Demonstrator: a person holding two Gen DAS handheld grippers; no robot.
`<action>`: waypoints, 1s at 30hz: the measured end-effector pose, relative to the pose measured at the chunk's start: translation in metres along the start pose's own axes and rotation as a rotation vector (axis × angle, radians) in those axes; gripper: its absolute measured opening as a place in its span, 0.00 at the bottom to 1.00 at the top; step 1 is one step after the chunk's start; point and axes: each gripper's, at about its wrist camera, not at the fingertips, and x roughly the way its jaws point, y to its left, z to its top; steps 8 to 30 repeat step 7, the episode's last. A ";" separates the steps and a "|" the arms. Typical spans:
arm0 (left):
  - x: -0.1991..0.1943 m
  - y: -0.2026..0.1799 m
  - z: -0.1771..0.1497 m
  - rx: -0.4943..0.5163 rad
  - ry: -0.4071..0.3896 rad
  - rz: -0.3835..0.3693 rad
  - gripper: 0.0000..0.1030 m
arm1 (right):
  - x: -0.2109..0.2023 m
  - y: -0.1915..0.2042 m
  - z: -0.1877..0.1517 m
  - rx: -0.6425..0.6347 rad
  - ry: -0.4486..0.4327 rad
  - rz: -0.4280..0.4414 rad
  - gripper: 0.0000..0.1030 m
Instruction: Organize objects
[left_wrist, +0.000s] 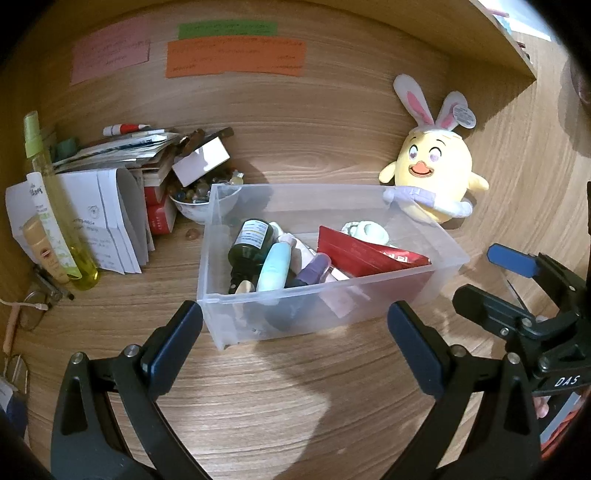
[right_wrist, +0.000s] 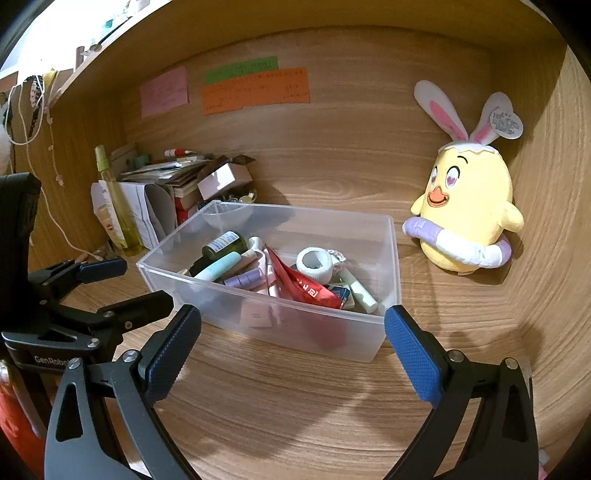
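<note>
While both claws hang spread wide and empty, the wooden desk (right_wrist: 295, 406) carries a clear plastic bin (right_wrist: 388, 280) in front of them, stuffed with bottles and a red packet (right_wrist: 314, 291). A yellow chick plush (right_wrist: 469, 214) stands right of it. The left gripper (left_wrist: 295, 332) faces the bin; the right gripper (right_wrist: 291, 332) too. "GenRobo" and "DAS" read on the black frames.

A frosted, translucent plastic bin (right_wrist: 328, 334) is seen on a matt wood-grain desk (right_wrist: 295, 406). Soft plush cloth is shown by the chick toy (right_wrist: 469, 221); knurled blue pads (right_wrist: 413, 354) are carried on matt black fingers.
</note>
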 end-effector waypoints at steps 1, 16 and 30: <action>0.000 0.000 0.000 -0.001 -0.002 0.002 0.99 | 0.001 -0.001 0.000 0.001 0.001 0.001 0.96; 0.001 0.004 -0.001 -0.013 0.000 0.006 0.99 | 0.005 -0.001 0.001 0.000 0.012 0.005 0.96; 0.001 0.004 -0.001 -0.013 0.000 0.006 0.99 | 0.005 -0.001 0.001 0.000 0.012 0.005 0.96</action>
